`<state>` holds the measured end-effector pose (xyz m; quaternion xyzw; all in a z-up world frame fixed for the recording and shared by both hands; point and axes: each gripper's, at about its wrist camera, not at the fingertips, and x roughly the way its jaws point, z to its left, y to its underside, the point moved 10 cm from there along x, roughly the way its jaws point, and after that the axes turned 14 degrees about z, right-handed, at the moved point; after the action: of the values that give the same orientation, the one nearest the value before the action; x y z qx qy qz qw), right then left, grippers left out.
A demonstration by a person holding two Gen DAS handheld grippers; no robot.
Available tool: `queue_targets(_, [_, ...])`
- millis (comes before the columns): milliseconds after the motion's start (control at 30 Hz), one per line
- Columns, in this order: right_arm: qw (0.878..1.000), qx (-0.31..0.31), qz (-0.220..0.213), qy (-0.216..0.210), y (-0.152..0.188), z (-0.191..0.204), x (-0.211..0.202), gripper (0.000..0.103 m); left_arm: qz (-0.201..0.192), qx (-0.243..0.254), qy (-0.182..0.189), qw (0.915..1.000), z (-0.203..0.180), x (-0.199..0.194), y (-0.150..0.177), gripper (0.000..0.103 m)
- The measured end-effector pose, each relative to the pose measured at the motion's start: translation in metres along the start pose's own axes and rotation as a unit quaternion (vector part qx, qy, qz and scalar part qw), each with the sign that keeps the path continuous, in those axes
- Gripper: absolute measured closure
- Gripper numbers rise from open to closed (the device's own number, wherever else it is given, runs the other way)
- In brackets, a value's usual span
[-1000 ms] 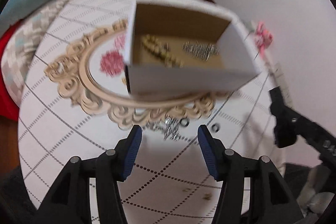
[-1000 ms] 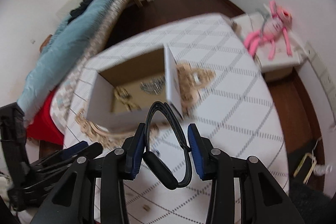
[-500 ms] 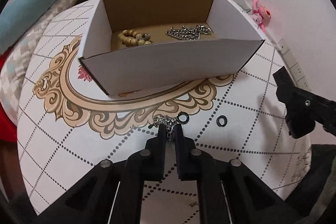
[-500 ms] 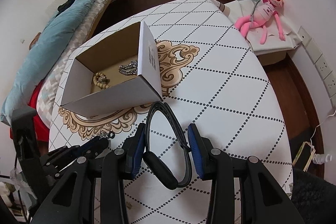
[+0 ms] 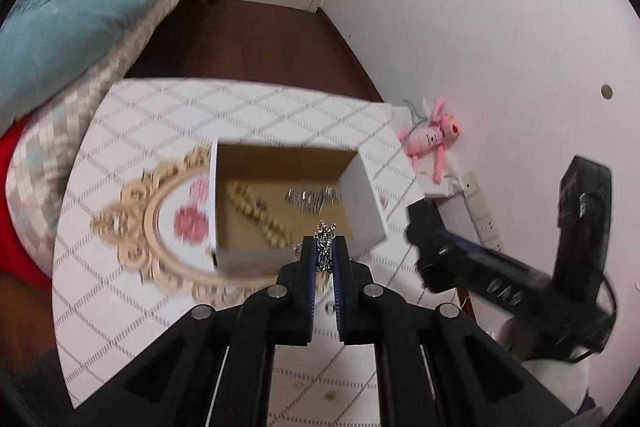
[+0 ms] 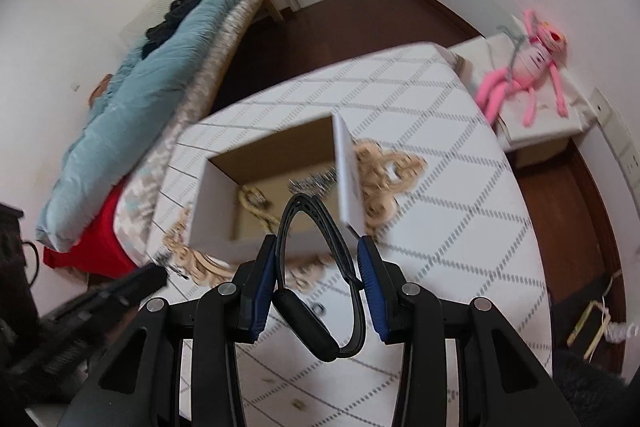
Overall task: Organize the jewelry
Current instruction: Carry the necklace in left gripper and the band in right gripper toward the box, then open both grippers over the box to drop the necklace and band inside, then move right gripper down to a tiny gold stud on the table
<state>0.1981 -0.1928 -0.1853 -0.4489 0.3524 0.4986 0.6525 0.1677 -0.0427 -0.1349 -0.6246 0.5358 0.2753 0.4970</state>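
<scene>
A white cardboard box (image 5: pixel 362 195) with a brown inside stands on the patterned table (image 5: pixel 160 115). In it lie a beaded bracelet (image 5: pixel 256 211) and a silver chain (image 5: pixel 314 195). My left gripper (image 5: pixel 325 247) is shut on a small silver chain (image 5: pixel 325 239) and holds it above the box's near wall. My right gripper (image 6: pixel 318 255) is shut on a black wristband (image 6: pixel 320 291), held above the table in front of the box (image 6: pixel 218 195). The left gripper shows at the lower left of the right wrist view (image 6: pixel 152 277).
A small black ring (image 6: pixel 318 307) lies on the table under the right gripper. A bed with a teal blanket (image 5: pixel 80 7) stands to the left of the table. A pink plush toy (image 5: pixel 434 135) lies on a low stand by the right wall. The right gripper's body (image 5: pixel 480 263) is close at the right.
My left gripper closed on the small silver chain on the table, then lifted it up toward the box. My right gripper has kept hold of the black wristband and moved slightly.
</scene>
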Motion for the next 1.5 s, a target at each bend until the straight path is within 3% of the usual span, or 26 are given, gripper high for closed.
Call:
queue_targets(200, [0.999, -0.024, 0.031, 0.013, -0.039, 0.012, 0.029, 0.061, 0.027, -0.016, -0.015, 0.9994, 0.022, 0.027, -0.048, 0.097])
queue_targets(467, [0.994, -0.056, 0.09, 0.041, -0.063, 0.02, 0.071, 0.052, 0.083, -0.048, -0.061, 0.9935, 0.055, 0.057, -0.064, 0.093])
queue_targets(533, [0.993, -0.055, 0.098, 0.046, -0.064, 0.019, 0.075, 0.05, 0.077, -0.046, -0.084, 0.9925, 0.06, 0.055, -0.065, 0.07])
queue_targets(567, [0.992, -0.056, 0.098, 0.049, -0.065, 0.019, 0.076, 0.05, 0.071, -0.047, -0.089, 0.9924, 0.062, 0.052, -0.066, 0.044])
queue_targets(600, [0.992, -0.056, 0.096, 0.052, -0.066, 0.019, 0.075, 0.047, 0.063, -0.049, -0.092, 0.9925, 0.064, 0.05, -0.067, 0.03])
queue_targets(667, [0.993, -0.056, 0.093, 0.055, -0.066, 0.019, 0.072, 0.038, 0.056, -0.053, -0.106, 0.9914, 0.068, 0.045, -0.067, 0.028])
queue_targets(833, [0.992, -0.06, 0.08, 0.078, -0.066, 0.014, 0.062, 0.032, 0.047, -0.057, -0.15, 0.986, 0.078, 0.04, -0.059, 0.026])
queue_targets(867, [0.991, -0.06, 0.076, 0.088, -0.065, 0.012, 0.059, 0.027, 0.043, -0.058, -0.159, 0.9847, 0.08, 0.039, -0.055, 0.019])
queue_targets(933, [0.989, -0.064, 0.068, 0.119, -0.062, 0.006, 0.056, 0.005, 0.039, -0.059, -0.17, 0.9829, 0.084, 0.041, -0.048, 0.008])
queue_targets(1000, [0.984, -0.068, 0.067, 0.152, -0.057, -0.001, 0.055, 0.001, 0.04, -0.056, -0.175, 0.9821, 0.086, 0.045, -0.04, 0.0])
queue_targets(1167, [0.975, -0.069, 0.066, 0.2, -0.043, -0.016, 0.057, 0.0, 0.052, -0.047, -0.196, 0.9781, 0.088, 0.058, -0.022, 0.0])
queue_targets(1500, [0.979, -0.066, 0.038, 0.187, -0.038, -0.003, 0.029, 0.0, 0.022, -0.041, -0.194, 0.9799, 0.071, 0.025, -0.019, 0.0])
